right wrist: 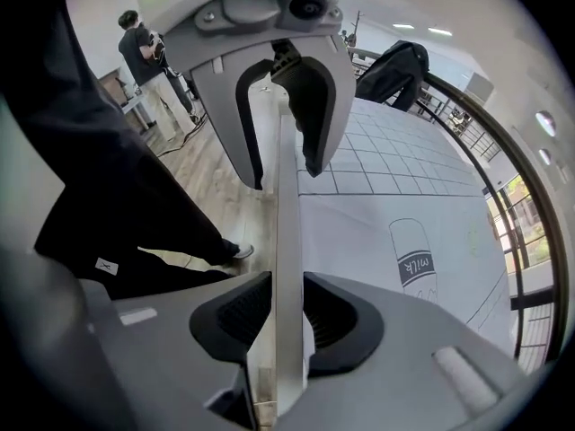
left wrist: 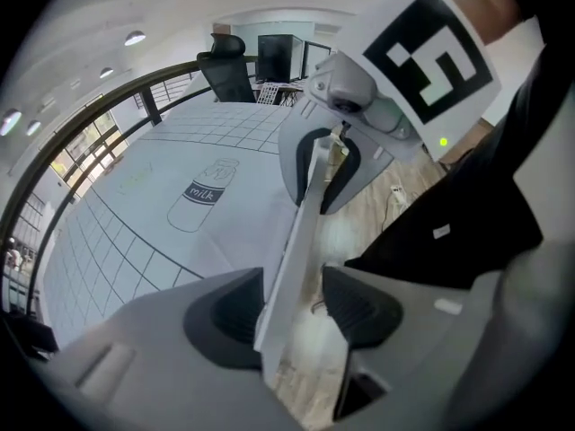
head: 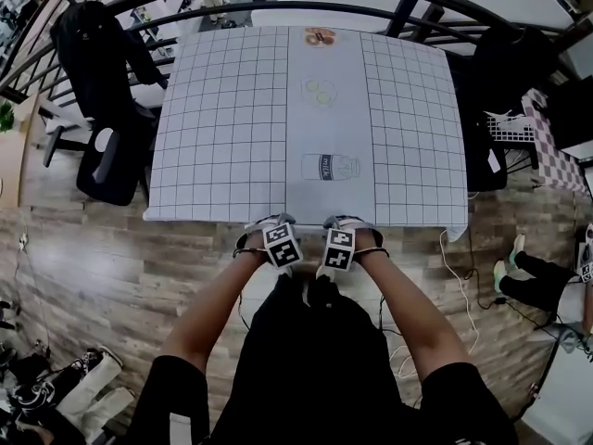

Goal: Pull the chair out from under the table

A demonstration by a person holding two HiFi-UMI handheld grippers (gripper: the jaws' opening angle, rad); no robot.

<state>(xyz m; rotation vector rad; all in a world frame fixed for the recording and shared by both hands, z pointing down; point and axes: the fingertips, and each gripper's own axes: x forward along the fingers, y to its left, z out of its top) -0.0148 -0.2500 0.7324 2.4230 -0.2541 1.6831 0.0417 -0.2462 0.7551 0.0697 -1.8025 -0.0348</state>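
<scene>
head view: both grippers sit side by side at the near edge of the table (head: 222, 128), pointing steeply down, with the person's arms reaching in from below.
table: covered by a white cloth with a grid on either side and a plain middle strip carrying a drawn milk bottle (head: 329, 167).
chair (left wrist: 301, 232): tucked in at the table's near edge; only the thin white top edge of its back shows clearly, running just beside the cloth's edge and through both grippers.
left gripper (left wrist: 292, 312): fingers apart, straddling the chair's top edge; the edge lies against one pad (left wrist: 225, 317) and a gap shows before the other, so it is not clamped.
right gripper (right wrist: 287, 317): fingers closed in on the same white edge (right wrist: 287, 214), a dark ribbed pad (right wrist: 243, 317) against each face of it.
spacing: the two grippers are close together on the edge, each visible in the other's gripper view.
floor (head: 93, 267): wood planks, with cables trailing on the right.
surroundings: a black office chair (head: 102, 91) stands beside the table's left side; a dark curved railing (head: 278, 7) runs beyond the far end; a person (right wrist: 144, 48) stands in the background of the right gripper view.
</scene>
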